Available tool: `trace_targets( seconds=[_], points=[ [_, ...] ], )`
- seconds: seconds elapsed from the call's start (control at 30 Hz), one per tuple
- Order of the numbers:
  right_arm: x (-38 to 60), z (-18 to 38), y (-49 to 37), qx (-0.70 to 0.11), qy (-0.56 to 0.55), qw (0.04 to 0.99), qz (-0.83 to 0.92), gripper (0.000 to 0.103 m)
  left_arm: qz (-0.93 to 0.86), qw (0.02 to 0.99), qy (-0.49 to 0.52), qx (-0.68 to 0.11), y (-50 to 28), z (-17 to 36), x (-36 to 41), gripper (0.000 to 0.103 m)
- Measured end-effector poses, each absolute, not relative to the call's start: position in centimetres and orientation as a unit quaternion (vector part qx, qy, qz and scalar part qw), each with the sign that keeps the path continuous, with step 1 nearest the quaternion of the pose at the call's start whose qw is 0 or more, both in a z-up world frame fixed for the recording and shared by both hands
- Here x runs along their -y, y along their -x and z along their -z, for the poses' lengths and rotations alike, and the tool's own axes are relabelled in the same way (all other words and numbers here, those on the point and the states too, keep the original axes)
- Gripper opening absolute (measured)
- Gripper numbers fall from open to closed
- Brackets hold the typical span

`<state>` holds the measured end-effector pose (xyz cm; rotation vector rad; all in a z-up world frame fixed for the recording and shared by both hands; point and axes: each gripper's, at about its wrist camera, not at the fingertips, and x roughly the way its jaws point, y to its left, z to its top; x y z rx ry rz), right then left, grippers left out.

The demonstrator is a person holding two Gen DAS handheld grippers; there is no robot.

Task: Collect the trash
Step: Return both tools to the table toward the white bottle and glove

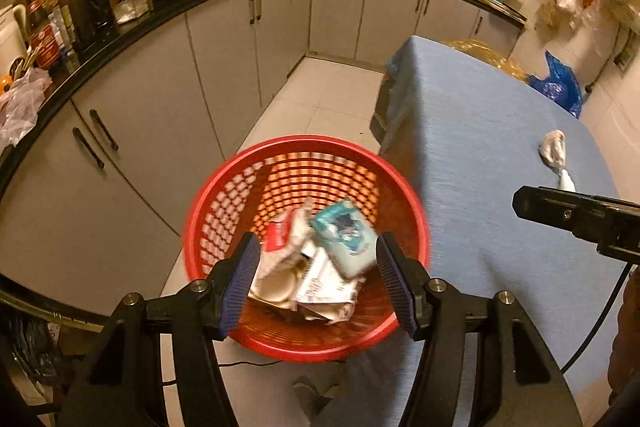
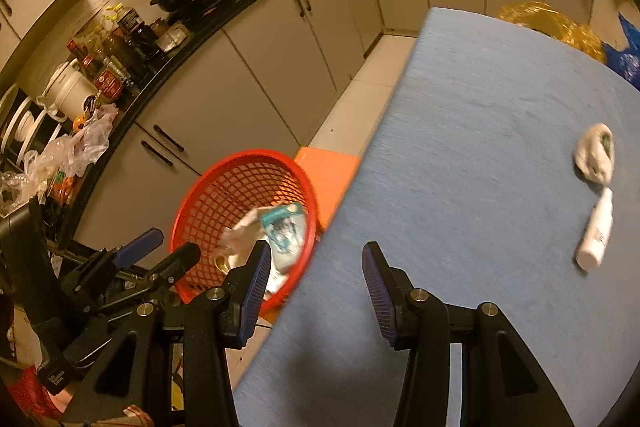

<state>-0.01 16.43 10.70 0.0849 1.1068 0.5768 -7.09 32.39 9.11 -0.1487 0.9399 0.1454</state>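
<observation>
Red basket (image 1: 304, 147), lower centre, already holds several wrappers (image 1: 320, 263). Left gripper (image 1: 316, 275) and right gripper (image 2: 314, 287) both spread, empty. 2 items remain at right on the blue table (image 2: 480, 107): crumpled wad (image 2: 594, 157), white bottle (image 2: 596, 231).

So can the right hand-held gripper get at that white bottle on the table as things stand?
Probably yes. The right hand-held gripper is open and empty, and only bare blue tablecloth lies between it and the white bottle.

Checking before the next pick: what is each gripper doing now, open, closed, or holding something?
Left gripper: open, holding nothing, above the red basket.
Right gripper: open, holding nothing, over the edge of the blue table.
</observation>
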Motion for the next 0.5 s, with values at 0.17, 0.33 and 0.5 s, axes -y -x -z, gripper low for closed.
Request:
trace_targets(
  seconds=[0.17, 0.33, 0.5],
  points=[
    [-12.3, -10.6, 1.0, -0.519, -0.053, 0.815, -0.251, 0.051, -0.051, 0.889, 0.06, -0.452, 7.0, -9.6, -28.9, 0.059],
    [-6.8, -10.2, 2.0, -0.523, -0.071, 0.82, -0.221, 0.051, -0.023, 0.888, 0.045, -0.457, 6.7, -9.6, -24.6, 0.059],
    [-0.6, -9.9, 3.0, -0.524, -0.09, 0.826, -0.186, 0.051, 0.008, 0.885, 0.027, -0.464, 6.2, -9.4, -19.8, 0.059]
  ],
)
